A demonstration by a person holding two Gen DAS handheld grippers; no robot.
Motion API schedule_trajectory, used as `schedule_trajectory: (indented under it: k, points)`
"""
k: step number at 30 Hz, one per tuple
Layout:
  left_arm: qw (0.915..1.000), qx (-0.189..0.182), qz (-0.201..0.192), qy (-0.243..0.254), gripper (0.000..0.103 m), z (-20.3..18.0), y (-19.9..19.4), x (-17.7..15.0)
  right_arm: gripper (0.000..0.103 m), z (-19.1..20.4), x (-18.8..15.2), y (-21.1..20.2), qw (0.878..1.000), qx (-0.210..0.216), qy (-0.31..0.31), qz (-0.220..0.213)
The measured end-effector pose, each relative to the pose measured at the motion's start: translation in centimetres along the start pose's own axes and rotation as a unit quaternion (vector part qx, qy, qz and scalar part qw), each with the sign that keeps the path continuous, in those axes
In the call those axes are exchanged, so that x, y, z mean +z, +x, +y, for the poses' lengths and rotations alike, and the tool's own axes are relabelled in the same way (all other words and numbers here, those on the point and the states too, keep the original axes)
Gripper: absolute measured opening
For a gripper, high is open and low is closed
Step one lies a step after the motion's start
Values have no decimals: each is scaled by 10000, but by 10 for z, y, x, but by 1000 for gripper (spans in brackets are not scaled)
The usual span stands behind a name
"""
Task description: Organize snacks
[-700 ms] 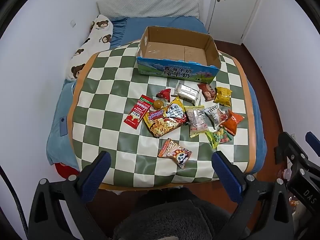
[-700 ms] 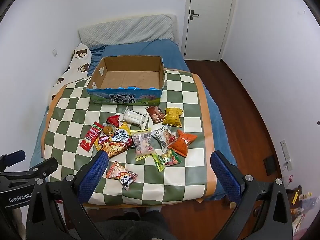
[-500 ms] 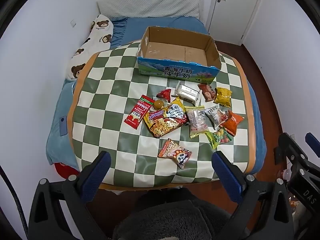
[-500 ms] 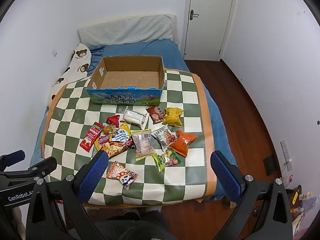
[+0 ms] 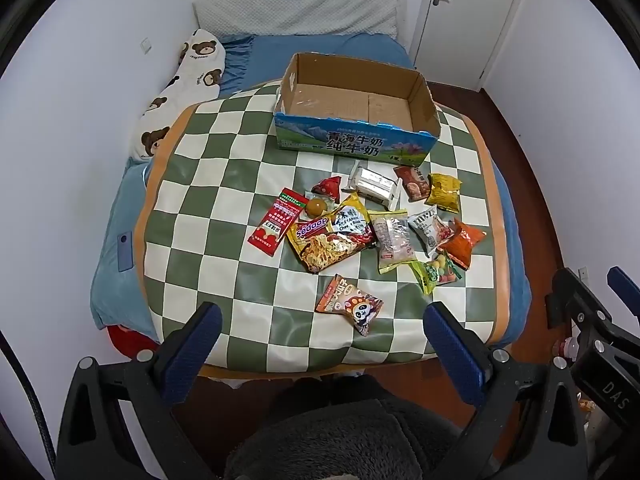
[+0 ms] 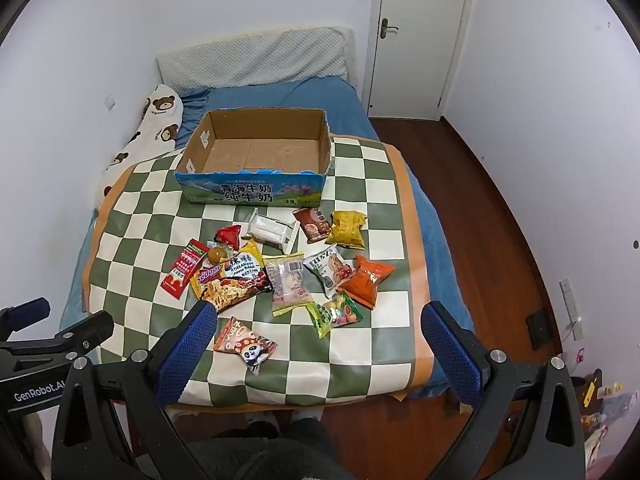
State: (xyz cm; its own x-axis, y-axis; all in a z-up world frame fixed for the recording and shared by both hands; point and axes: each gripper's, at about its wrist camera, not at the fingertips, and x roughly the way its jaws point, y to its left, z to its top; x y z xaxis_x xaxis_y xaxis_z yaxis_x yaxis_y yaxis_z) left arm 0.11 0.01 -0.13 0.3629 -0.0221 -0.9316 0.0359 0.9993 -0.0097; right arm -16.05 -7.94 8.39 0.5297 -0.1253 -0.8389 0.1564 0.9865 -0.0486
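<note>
While the dozen or so bright foil and plastic snack packets (image 5: 372, 232) lie scattered mid-way across the green-and-cream checkered mat (image 5: 208, 184), the open brown cardboard box with the blue printed front (image 5: 356, 116) stands empty just beyond them, its long axis running across the mat and its mouth facing up. Sorting appears not yet begun: the left gripper (image 5: 320, 340) and right gripper (image 6: 318, 340) hover above the mat's near edge, jaws spread wide with nothing between them. Next, one gripper likely must descend on the nearest packet, the orange panda-printed pouch (image 6: 246, 346), which lies slantwise.
</note>
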Motion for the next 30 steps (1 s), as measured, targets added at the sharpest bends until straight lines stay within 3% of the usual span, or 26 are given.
schedule_trajectory:
  k: [30]
  points:
    - [10000, -27, -12, -12, 103, -1, -3, -8, 103, 1, -5, -1, 10000, -1, -27, 51]
